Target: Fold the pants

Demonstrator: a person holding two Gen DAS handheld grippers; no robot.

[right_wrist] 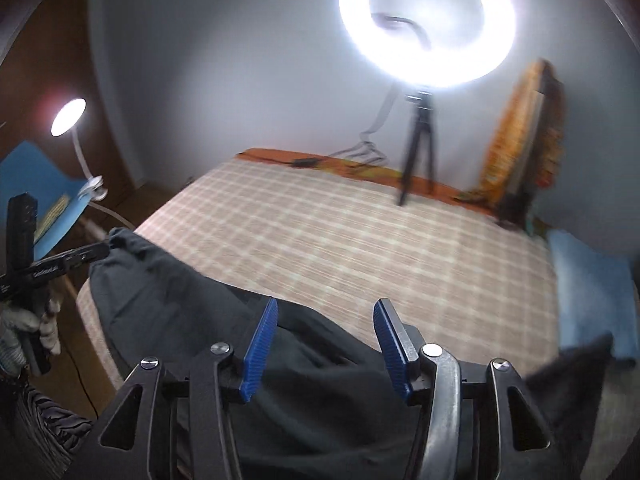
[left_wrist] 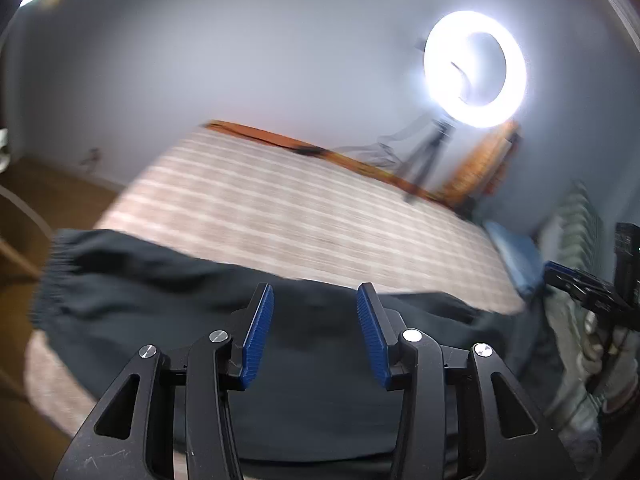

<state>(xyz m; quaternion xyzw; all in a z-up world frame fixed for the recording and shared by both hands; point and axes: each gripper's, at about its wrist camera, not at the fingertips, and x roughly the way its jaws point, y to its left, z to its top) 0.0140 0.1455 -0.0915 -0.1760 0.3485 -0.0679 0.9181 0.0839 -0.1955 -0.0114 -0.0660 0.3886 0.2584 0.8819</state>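
- The dark pants (left_wrist: 168, 304) lie across the lower part of both frames on the checked bedcover (left_wrist: 304, 216), elastic waistband at the left of the left-wrist view
- The left gripper (left_wrist: 315, 300) hovers above the cloth, jaws wide, holding nothing
- The right gripper (right_wrist: 326, 314) is likewise spread wide and empty over the pants
- The fabric looks soft, light and limp, likely to sag and crease; the gathered waistband or a hem edge seems the firmest hold
- No containers are visible; a ring light (right_wrist: 426, 20) stands at the top
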